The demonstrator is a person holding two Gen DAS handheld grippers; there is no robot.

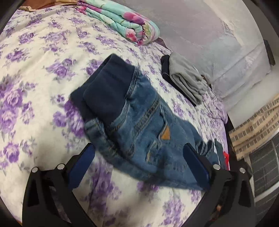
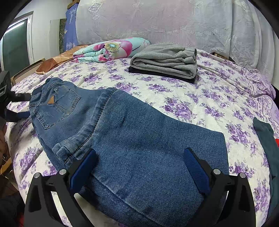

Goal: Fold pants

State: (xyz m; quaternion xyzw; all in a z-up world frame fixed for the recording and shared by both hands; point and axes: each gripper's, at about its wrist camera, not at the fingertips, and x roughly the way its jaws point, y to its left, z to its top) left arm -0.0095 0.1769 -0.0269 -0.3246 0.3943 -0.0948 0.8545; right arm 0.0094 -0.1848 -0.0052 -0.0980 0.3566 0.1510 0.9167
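Lying across the purple-flowered bedspread, the jeans sit partly folded, their dark ribbed waistband and tan-tabbed back pocket showing. We see coarse twill denim with thick stitched seams. Our left gripper and right gripper both spread wide, holding nothing. Folded grey pants lie well apart; bare bedspread surrounds the jeans.

A bed in a purple-flowered sheet is filling the room. A pale embossed headboard cover is rising at the far side, and a window is showing far left beside a white wall.
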